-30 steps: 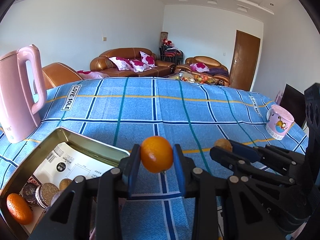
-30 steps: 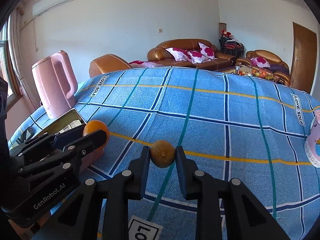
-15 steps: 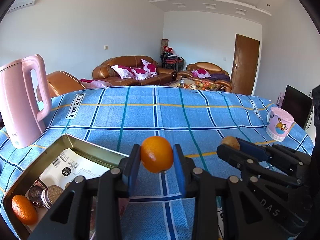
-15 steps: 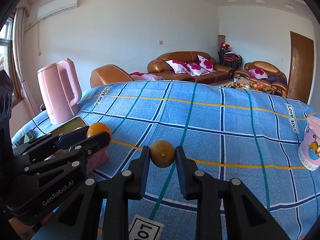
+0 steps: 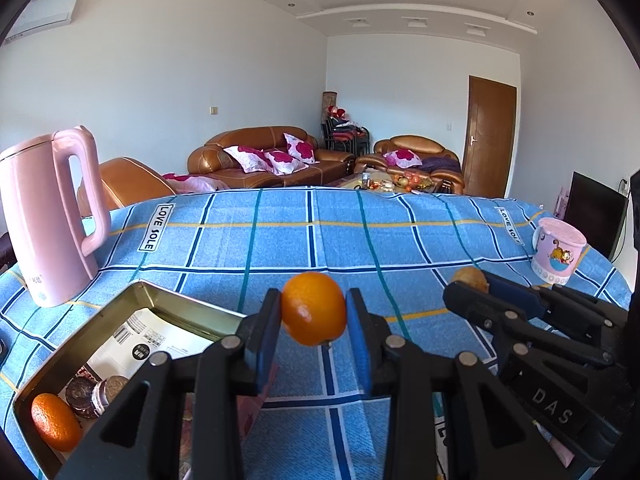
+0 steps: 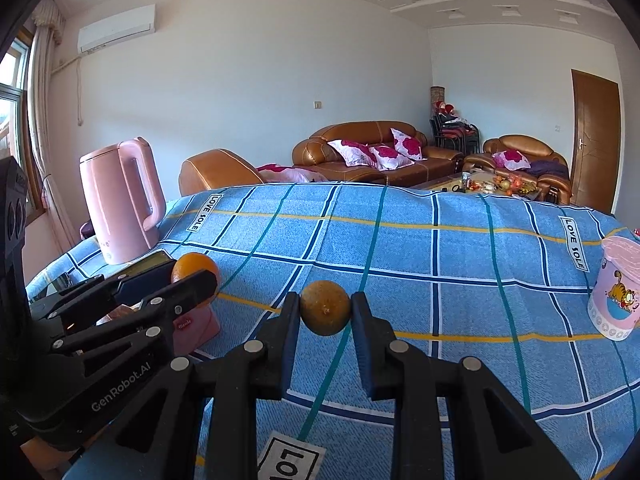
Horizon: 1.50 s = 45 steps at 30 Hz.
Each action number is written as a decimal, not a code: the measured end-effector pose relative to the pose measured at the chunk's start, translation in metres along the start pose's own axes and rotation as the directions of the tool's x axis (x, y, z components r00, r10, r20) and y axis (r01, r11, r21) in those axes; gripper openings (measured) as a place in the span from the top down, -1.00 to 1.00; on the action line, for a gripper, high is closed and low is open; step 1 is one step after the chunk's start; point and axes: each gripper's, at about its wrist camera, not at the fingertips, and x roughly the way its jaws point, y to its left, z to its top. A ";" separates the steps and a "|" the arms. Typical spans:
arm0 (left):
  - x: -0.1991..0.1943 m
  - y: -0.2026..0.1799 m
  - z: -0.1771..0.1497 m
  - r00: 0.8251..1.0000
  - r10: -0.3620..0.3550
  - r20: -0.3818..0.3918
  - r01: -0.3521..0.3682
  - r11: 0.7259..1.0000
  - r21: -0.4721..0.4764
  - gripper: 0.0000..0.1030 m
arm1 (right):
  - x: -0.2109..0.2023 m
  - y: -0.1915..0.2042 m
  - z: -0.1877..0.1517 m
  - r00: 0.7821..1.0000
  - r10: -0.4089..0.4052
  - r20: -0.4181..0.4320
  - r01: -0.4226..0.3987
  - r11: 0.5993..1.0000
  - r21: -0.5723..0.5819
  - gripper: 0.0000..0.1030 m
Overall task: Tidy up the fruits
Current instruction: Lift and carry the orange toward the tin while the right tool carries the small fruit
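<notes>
Above a table draped in blue plaid cloth [image 5: 280,248], the left gripper [image 5: 314,314] clamps a bright round orange [image 5: 314,308]; the right gripper [image 6: 325,312] pinches a smaller, dull brownish-orange fruit [image 6: 325,307]; another small orange [image 5: 56,422] lies in the open rectangular metal tin [image 5: 80,332], beside a pink plastic kettle [image 5: 48,216].

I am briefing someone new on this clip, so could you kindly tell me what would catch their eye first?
Each gripper holds a fruit above the blue checked tablecloth: the left gripper clamps a bright orange mandarin, the right gripper a duller brownish-orange fruit. A tall pink electric kettle stands far left, beside an open metal tin containing another small orange.
</notes>
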 end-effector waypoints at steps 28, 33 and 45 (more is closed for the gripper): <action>-0.019 -0.004 -0.003 0.996 0.026 0.091 -0.028 0.999 0.021 0.33 | -0.021 -0.002 -0.002 0.995 -0.020 0.100 0.019 1.000 0.006 0.46; -0.023 -0.006 -0.004 0.993 0.031 0.111 -0.034 0.999 0.028 0.33 | -0.024 -0.002 -0.003 0.993 -0.023 0.115 0.022 1.000 0.009 0.47; -0.031 -0.008 -0.008 0.993 0.034 0.117 -0.040 0.998 0.043 0.33 | -0.038 0.000 -0.008 0.987 -0.022 0.159 0.022 1.000 0.004 0.46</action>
